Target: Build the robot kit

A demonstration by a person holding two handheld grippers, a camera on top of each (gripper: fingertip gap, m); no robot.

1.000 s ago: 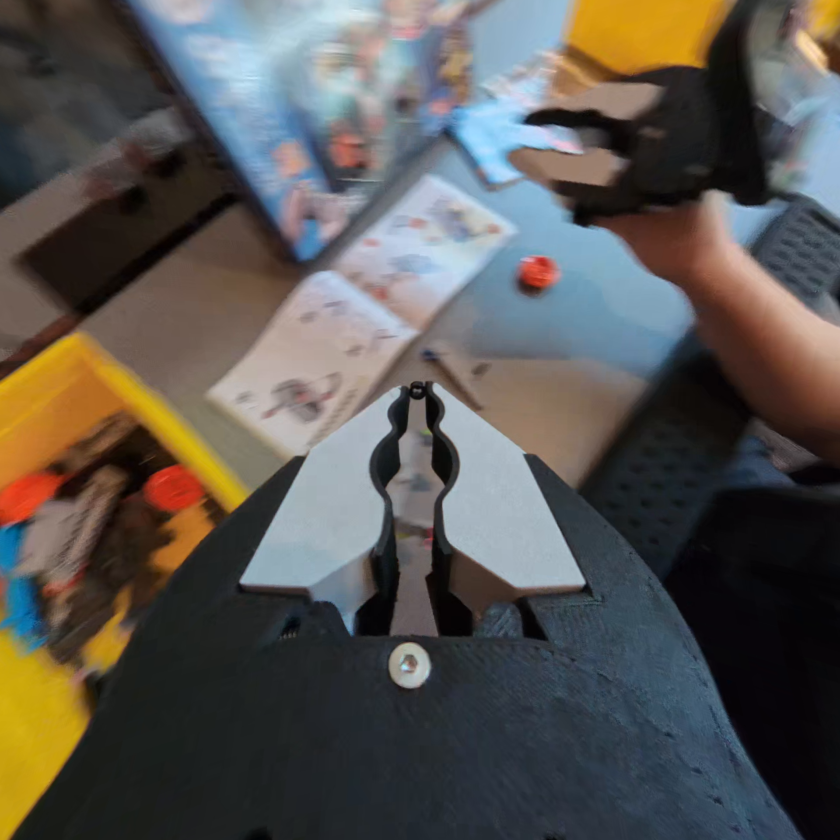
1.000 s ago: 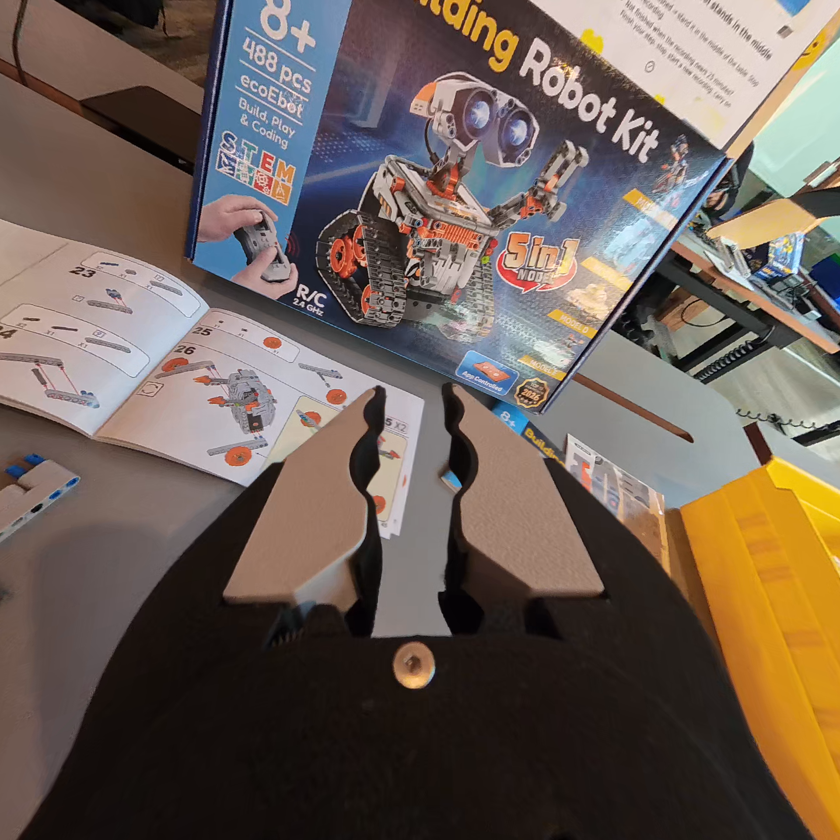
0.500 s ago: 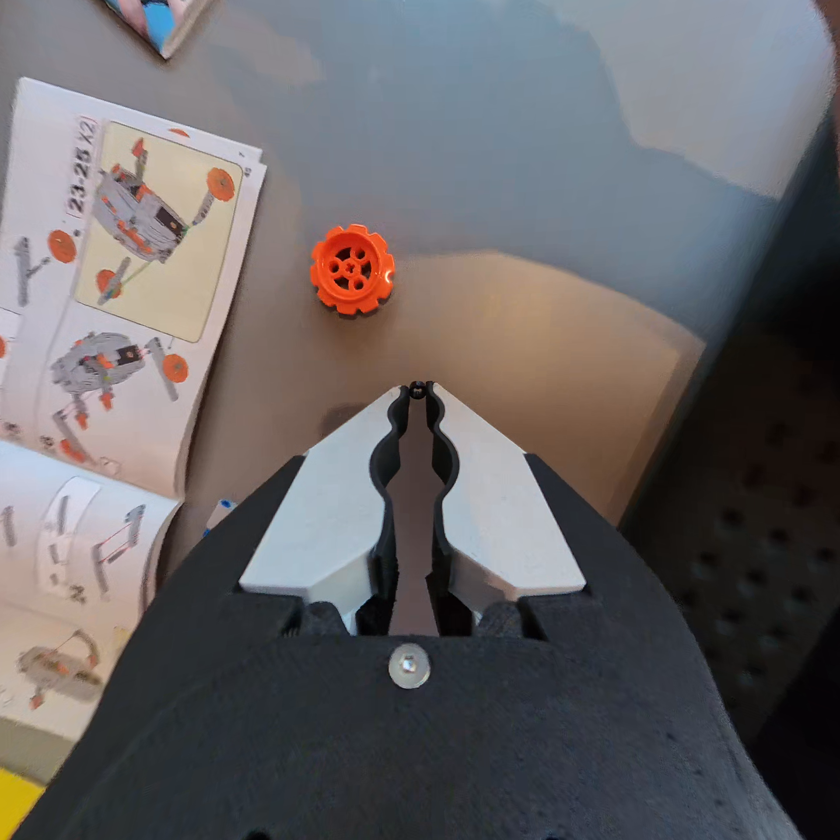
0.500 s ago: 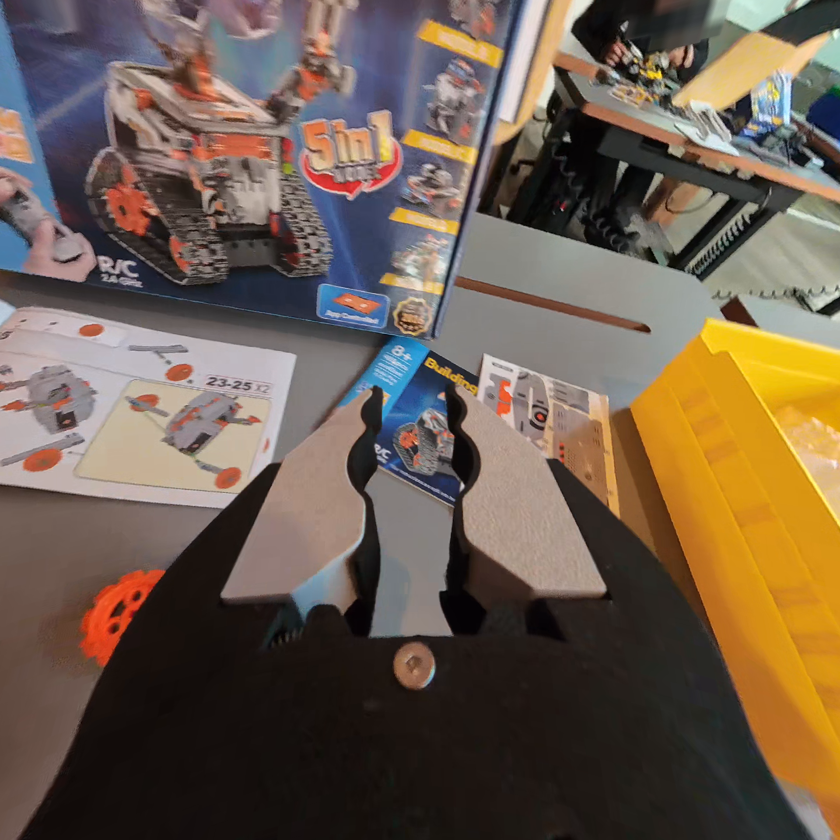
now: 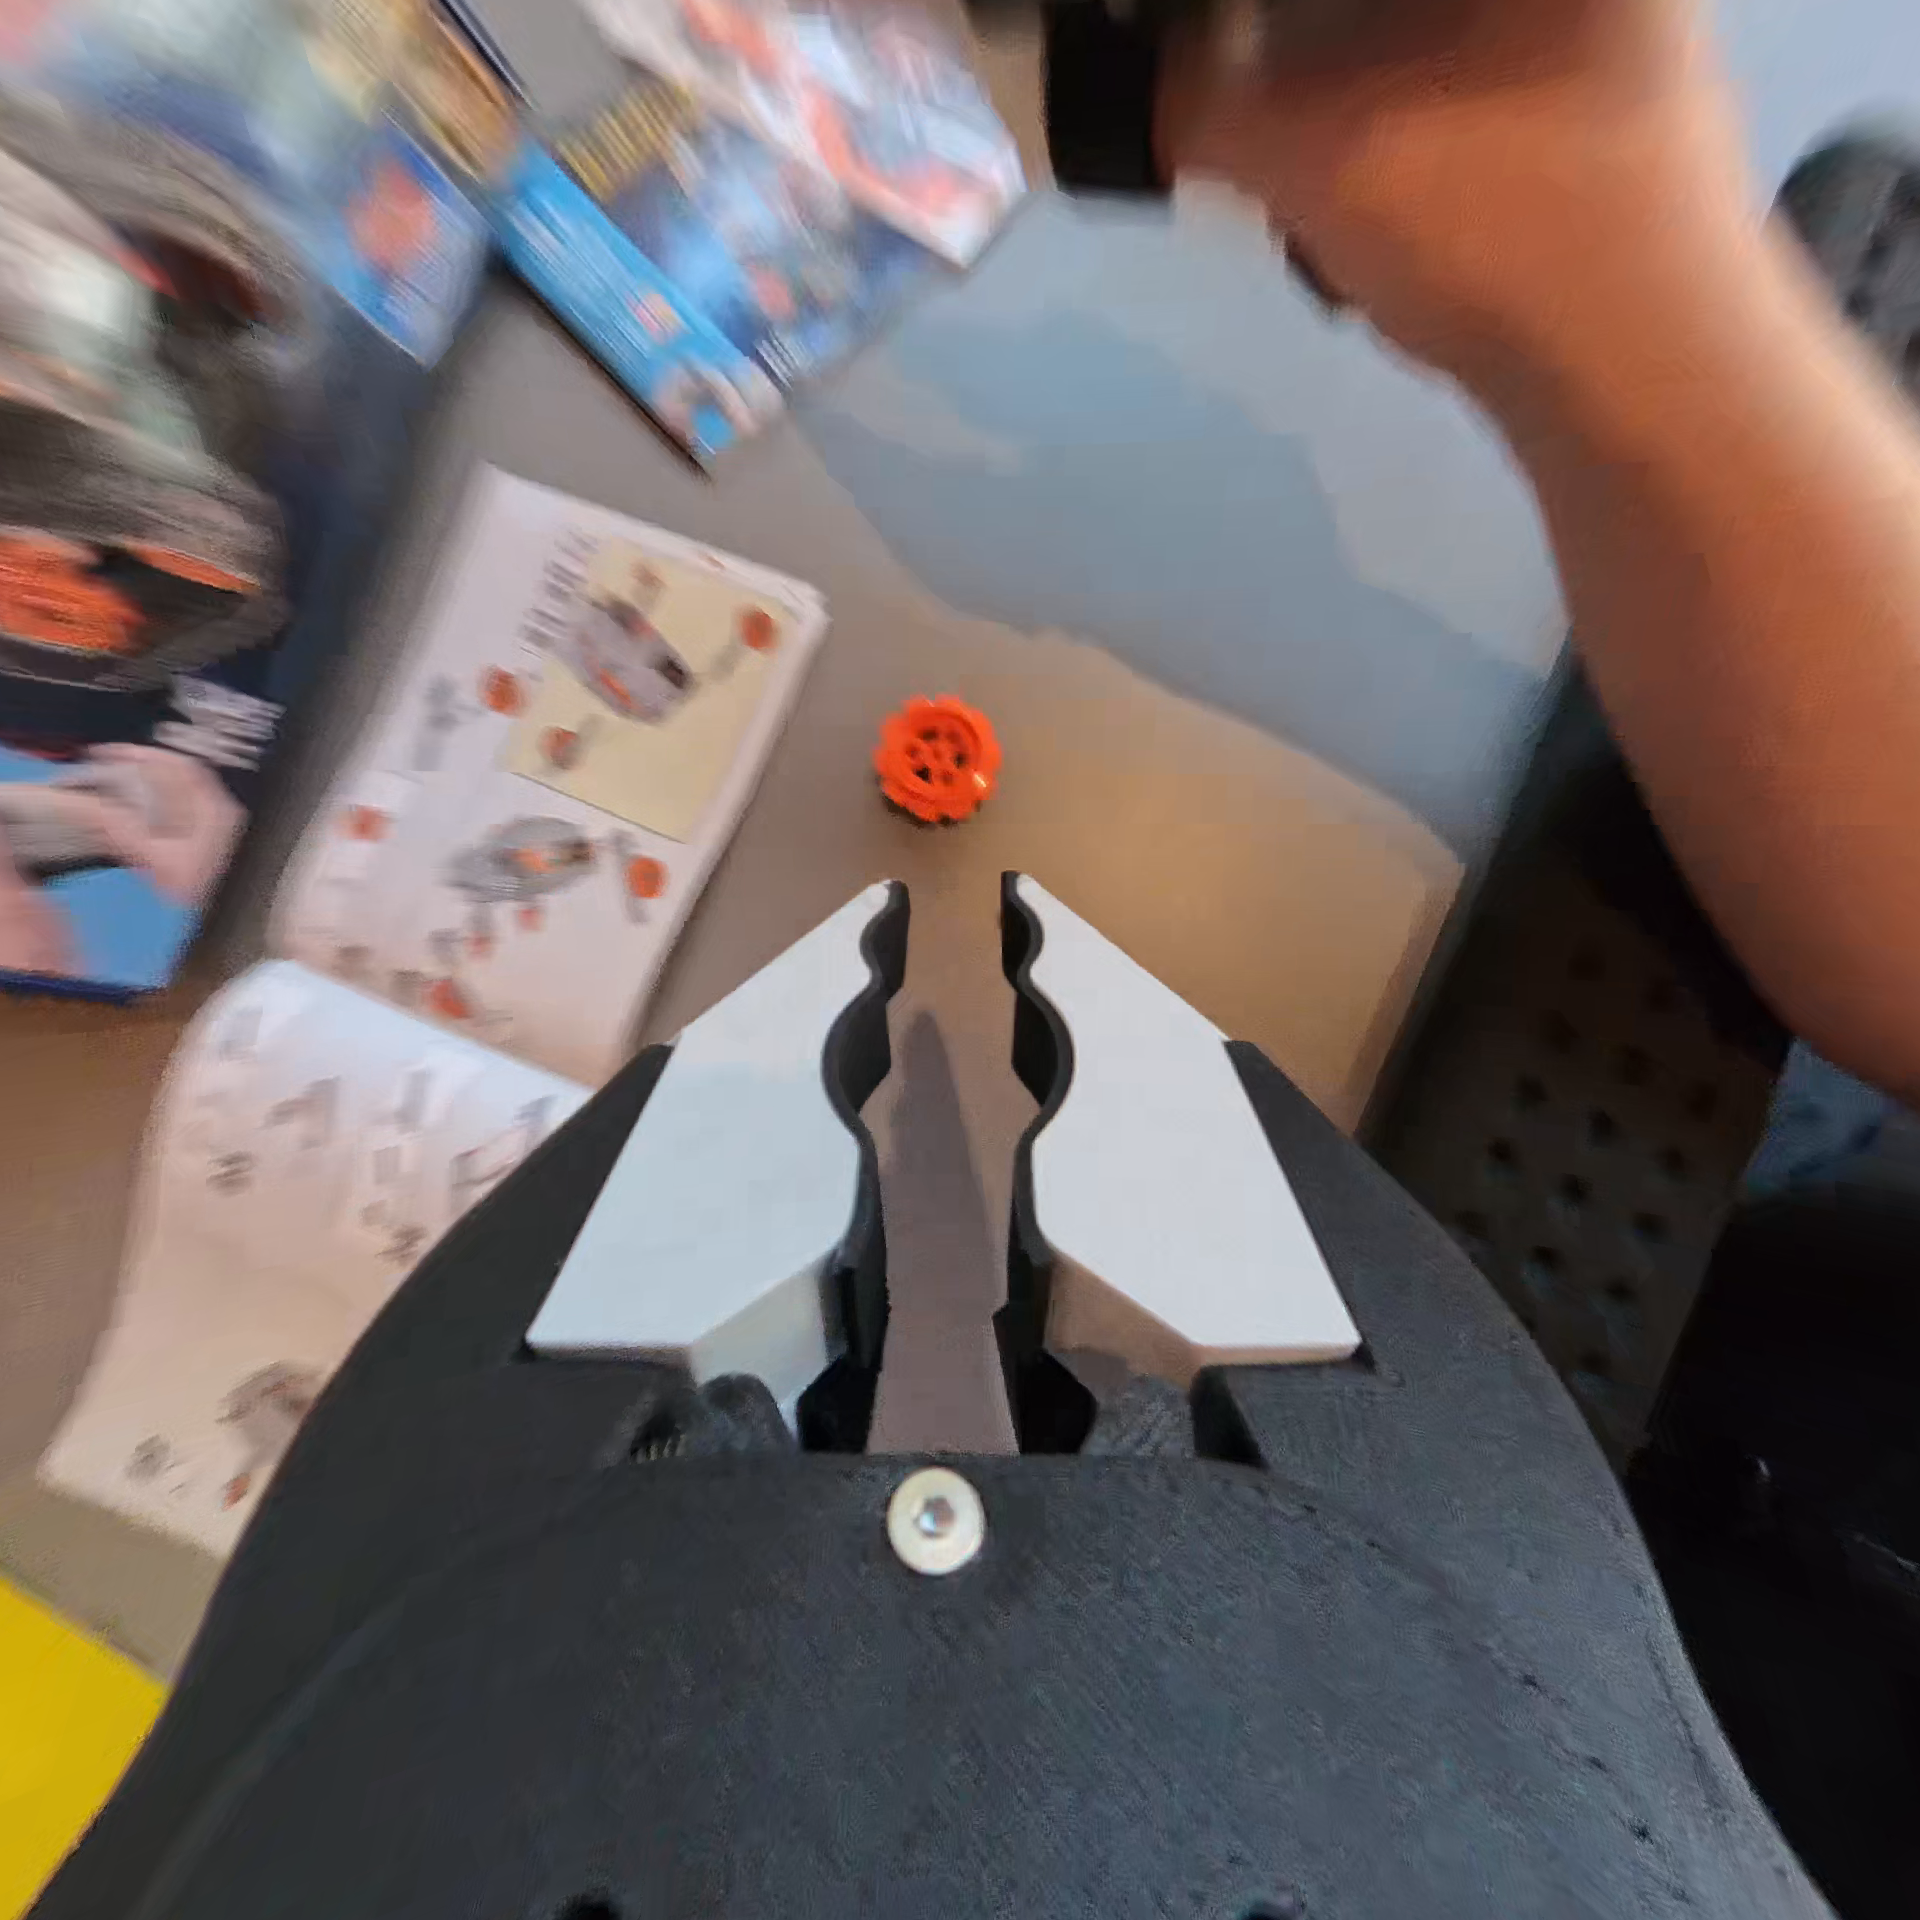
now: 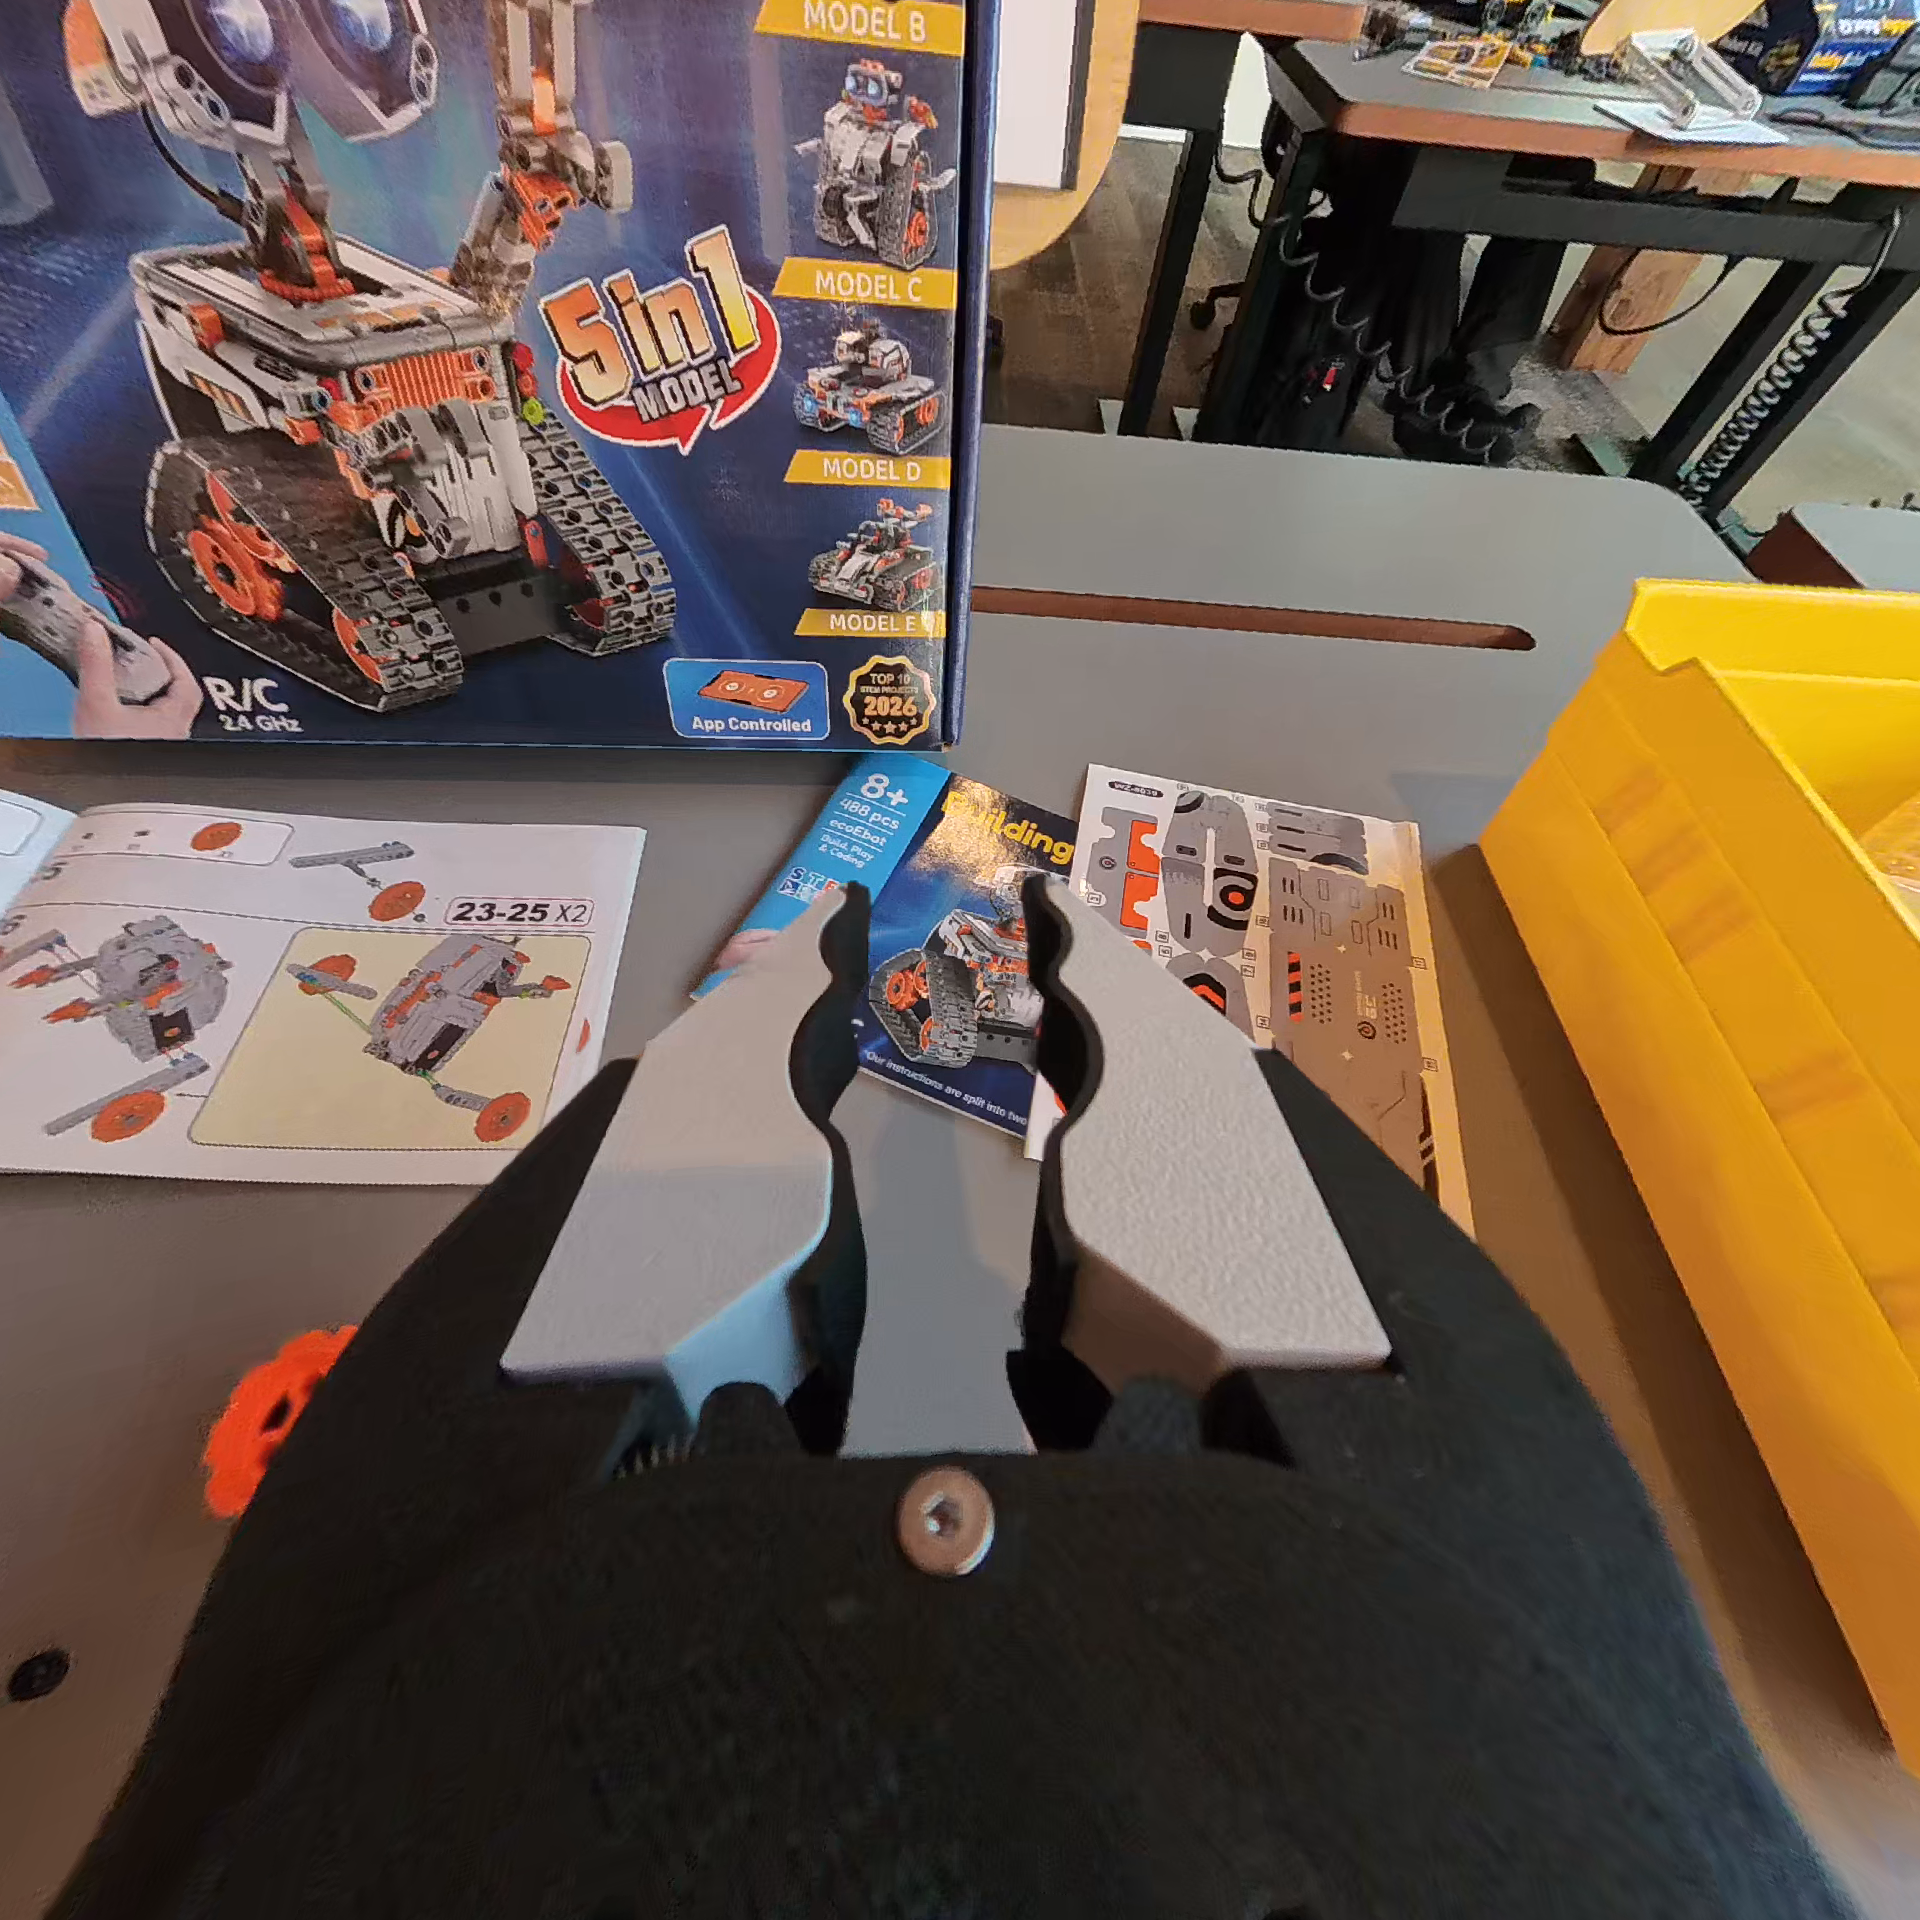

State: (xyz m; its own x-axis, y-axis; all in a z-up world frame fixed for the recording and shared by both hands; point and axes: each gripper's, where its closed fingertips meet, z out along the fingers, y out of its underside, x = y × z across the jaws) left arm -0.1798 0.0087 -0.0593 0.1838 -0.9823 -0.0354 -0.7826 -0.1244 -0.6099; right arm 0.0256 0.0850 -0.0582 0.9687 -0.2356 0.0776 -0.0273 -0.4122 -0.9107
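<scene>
My left gripper is open and empty above the grey table. An orange toothed wheel lies flat on the table just ahead of its fingertips, apart from them. The same wheel shows in the right wrist view at the lower left, partly hidden by the gripper body. My right gripper is open and empty. It hovers over a small blue booklet and a sticker sheet. A person's forearm crosses the upper right of the left wrist view.
An open instruction booklet lies left of the wheel. A big blue kit box stands behind it. A yellow bin sits at the right edge; another yellow corner shows lower left. A small black piece lies on the table. My right fingertips sit around 20 cm from my left ones. The right gripper is farther from the orange toothed wheel, some 15 cm, than the left, some 12 cm.
My left gripper has opened; the small black ring pinched at its tips is gone. It has pulled back from the wheel. My right gripper has swung right and down toward the blue booklet.
</scene>
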